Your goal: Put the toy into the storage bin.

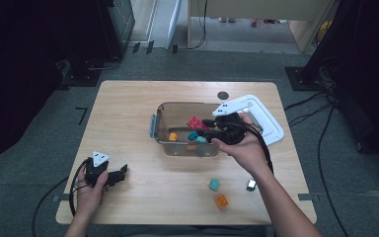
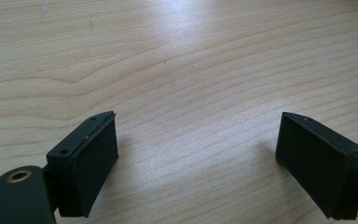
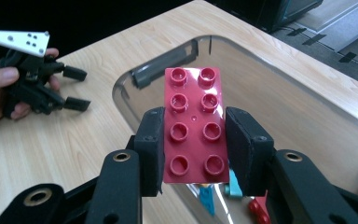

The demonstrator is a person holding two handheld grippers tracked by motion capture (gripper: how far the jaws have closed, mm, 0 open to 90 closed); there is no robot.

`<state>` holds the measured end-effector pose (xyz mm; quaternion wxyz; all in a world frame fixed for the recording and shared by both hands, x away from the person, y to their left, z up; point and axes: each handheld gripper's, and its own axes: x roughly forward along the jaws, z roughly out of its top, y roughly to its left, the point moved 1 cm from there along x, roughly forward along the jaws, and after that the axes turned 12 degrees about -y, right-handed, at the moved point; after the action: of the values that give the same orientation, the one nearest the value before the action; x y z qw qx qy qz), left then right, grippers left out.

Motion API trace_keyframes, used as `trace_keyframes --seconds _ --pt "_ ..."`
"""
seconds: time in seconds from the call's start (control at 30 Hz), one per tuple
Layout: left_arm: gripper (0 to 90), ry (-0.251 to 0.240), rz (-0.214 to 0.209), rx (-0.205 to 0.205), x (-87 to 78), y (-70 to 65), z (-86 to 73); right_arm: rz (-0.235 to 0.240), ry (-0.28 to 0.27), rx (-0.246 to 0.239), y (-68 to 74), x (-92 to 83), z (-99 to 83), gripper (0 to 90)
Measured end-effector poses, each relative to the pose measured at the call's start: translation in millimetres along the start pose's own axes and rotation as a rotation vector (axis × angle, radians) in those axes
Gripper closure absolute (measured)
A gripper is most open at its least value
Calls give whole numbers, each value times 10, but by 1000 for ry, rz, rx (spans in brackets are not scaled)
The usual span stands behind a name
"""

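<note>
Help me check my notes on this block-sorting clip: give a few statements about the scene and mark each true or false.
1. The right gripper grips a red eight-stud plastic brick. True.
2. That brick is held above the clear plastic container. True.
3. The left gripper holds an orange block. False: its jaws stand open over bare wooden table.
4. The white container lid is on the container. False: it lies beside it.
5. A small orange block lies on the table outside the container. True.
</note>
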<state>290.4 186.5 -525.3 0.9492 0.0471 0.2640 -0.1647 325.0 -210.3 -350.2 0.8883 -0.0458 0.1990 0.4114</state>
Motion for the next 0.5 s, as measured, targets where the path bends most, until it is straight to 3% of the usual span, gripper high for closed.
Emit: trace_keyframes --seconds 0.5 --pt "128 -2 1 -1 1 -1 -1 0 31 57 -96 540 85 603"
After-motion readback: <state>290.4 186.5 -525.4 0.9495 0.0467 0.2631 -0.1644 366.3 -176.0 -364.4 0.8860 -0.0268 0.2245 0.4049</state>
